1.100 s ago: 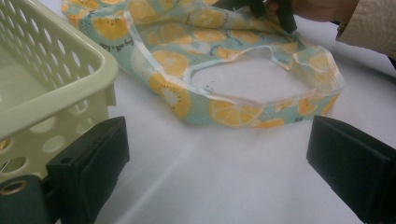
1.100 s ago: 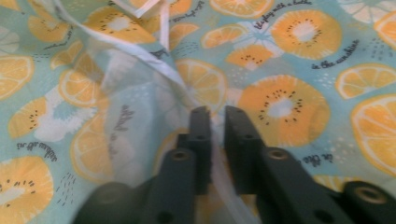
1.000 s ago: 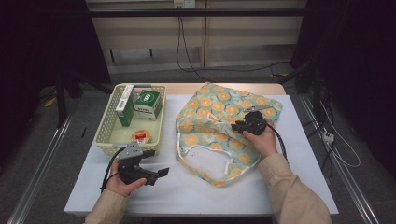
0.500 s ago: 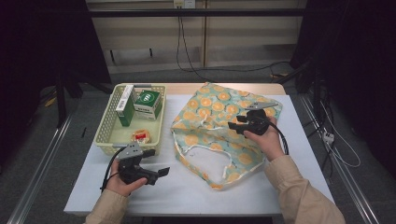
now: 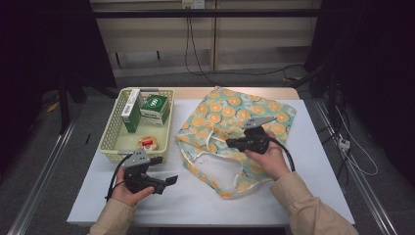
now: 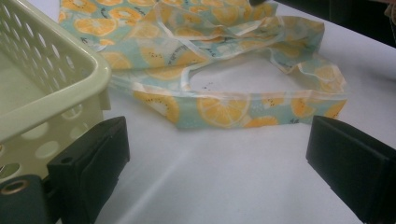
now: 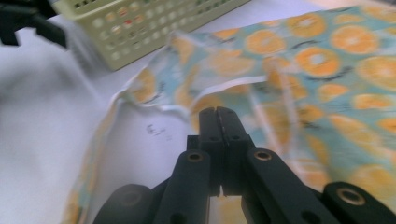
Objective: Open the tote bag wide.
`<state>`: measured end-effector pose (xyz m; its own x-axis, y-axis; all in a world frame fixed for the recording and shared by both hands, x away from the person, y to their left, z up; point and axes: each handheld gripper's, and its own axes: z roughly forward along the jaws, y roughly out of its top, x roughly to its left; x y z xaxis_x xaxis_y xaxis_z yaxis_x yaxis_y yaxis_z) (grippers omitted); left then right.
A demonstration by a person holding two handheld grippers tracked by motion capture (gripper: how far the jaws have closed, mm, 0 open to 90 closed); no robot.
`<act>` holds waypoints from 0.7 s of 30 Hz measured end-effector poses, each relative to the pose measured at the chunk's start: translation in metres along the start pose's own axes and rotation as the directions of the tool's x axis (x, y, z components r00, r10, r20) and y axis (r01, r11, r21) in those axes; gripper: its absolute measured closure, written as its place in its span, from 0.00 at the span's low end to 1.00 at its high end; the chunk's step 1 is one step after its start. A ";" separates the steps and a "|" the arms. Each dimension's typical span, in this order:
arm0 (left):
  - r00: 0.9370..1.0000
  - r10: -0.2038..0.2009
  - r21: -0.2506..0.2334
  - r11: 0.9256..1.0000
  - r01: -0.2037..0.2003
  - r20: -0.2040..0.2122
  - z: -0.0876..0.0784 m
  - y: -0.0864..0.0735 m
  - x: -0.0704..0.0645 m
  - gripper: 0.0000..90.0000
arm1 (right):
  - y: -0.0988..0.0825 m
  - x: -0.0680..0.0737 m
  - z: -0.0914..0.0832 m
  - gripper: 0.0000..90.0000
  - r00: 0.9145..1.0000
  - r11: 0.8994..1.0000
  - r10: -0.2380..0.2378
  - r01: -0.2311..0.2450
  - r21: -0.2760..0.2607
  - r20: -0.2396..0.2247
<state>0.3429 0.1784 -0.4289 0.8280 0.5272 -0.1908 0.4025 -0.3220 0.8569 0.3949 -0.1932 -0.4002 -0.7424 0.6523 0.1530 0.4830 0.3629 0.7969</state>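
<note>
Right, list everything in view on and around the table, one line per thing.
Tote bag: one, teal with orange-slice print, table centre-right, upper layer lifted by the right gripper.
Basket: one, pale yellow-green, perforated, table left.
Green-and-white boxes: two, at the basket's far end, one upright.
Small red-and-white packet: one, near end of the basket.
Table: one, white top.
Cables: dark, on the floor beyond the table.
Left gripper: black, open, resting near the basket's front corner, holding nothing.
Right gripper: black, jaws just closed, shut on bag fabric.
Hands and beige sleeves: two, near edge.
</note>
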 end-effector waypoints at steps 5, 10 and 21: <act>1.000 0.001 -0.002 1.000 -0.001 -0.002 -0.001 0.000 -0.001 0.07 | -0.014 0.012 0.015 1.00 1.000 0.999 -0.017 0.018 0.037 -0.024; 1.000 0.003 -0.001 1.000 -0.003 -0.003 -0.001 0.000 -0.001 0.07 | -0.029 0.010 0.016 1.00 0.999 0.995 0.008 -0.003 0.100 -0.049; 1.000 0.002 0.001 1.000 -0.002 -0.008 -0.001 0.000 -0.001 0.07 | -0.058 0.004 0.007 0.99 0.999 0.994 -0.012 0.008 0.110 0.038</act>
<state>0.3416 0.1782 -0.4282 0.8256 0.5330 -0.1853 0.4013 -0.3237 0.8568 0.3672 -0.2068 -0.4500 -0.7299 0.6728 0.1207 0.5253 0.4392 0.7288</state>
